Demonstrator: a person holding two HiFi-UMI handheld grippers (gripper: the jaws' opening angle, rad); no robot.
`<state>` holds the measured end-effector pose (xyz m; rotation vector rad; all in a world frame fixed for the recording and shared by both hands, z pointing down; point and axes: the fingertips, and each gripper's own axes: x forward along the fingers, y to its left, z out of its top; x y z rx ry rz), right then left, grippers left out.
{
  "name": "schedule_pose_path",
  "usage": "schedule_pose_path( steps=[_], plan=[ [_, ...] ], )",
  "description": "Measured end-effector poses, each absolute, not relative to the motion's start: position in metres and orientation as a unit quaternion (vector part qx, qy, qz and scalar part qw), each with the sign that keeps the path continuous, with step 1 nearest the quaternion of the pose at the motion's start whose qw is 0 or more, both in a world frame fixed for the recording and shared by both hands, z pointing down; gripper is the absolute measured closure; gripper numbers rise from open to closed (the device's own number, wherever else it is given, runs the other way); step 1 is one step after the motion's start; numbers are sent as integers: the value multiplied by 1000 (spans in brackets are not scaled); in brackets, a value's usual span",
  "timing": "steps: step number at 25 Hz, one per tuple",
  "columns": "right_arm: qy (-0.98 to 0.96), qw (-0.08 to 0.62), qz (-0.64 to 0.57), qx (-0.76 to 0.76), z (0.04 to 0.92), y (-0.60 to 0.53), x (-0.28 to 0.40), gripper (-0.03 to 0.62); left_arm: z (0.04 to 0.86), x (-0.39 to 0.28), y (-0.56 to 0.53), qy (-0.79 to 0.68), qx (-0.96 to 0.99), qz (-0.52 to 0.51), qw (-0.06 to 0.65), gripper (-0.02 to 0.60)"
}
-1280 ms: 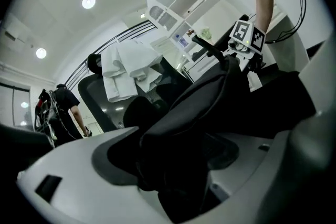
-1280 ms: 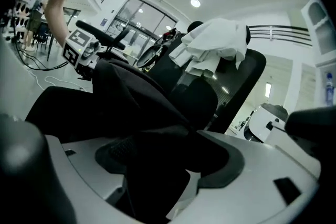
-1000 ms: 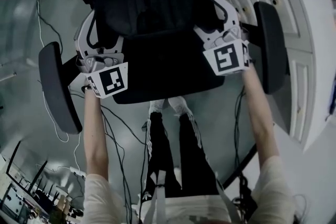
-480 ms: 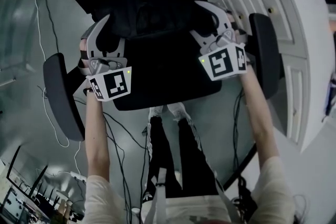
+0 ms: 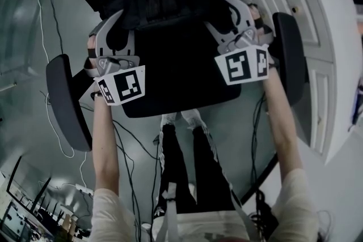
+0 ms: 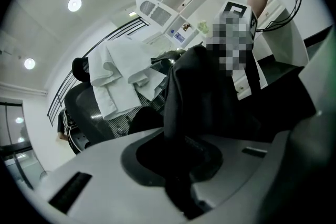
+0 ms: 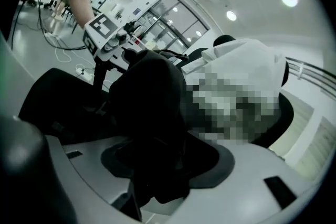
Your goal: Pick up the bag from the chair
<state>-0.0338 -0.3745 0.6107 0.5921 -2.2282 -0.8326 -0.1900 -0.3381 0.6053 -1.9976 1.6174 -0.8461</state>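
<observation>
A black bag sits at the back of a black office chair's seat. My left gripper holds the bag's left side; its jaws have just been closing, and a fold of black fabric is pinched between them. My right gripper grips the bag's right side; its jaws have also just been closing, and they stand wider round a bulkier bunch of the bag. In the right gripper view the left gripper's marker cube shows beyond the bag.
The chair's armrests flank both hands. A white panelled cabinet stands close on the right. Cables trail over the floor at left. A white cloth hangs on another chair behind.
Both grippers' jaws have closed in on the bag's two sides. Both hands have shifted slightly toward the chair back, lifting a little.
</observation>
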Motion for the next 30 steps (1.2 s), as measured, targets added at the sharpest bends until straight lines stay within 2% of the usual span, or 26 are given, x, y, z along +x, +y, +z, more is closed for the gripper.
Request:
schedule_pose_path(
  steps=[5, 9, 13, 30],
  plan=[
    [-839, 351, -358, 213, 622, -369, -35, 379, 609, -189, -336, 571, -731, -313, 205, 545],
    [-845, 347, -344, 216, 621, -365, -35, 467, 606, -189, -337, 571, -733, -311, 199, 545],
    [-857, 335, -313, 236, 618, -364, -36, 517, 605, -189, -335, 576, -735, -303, 190, 545],
    [-873, 293, -279, 273, 536, -353, -43, 548, 530, -193, -313, 602, -719, -284, 197, 546]
  ],
)
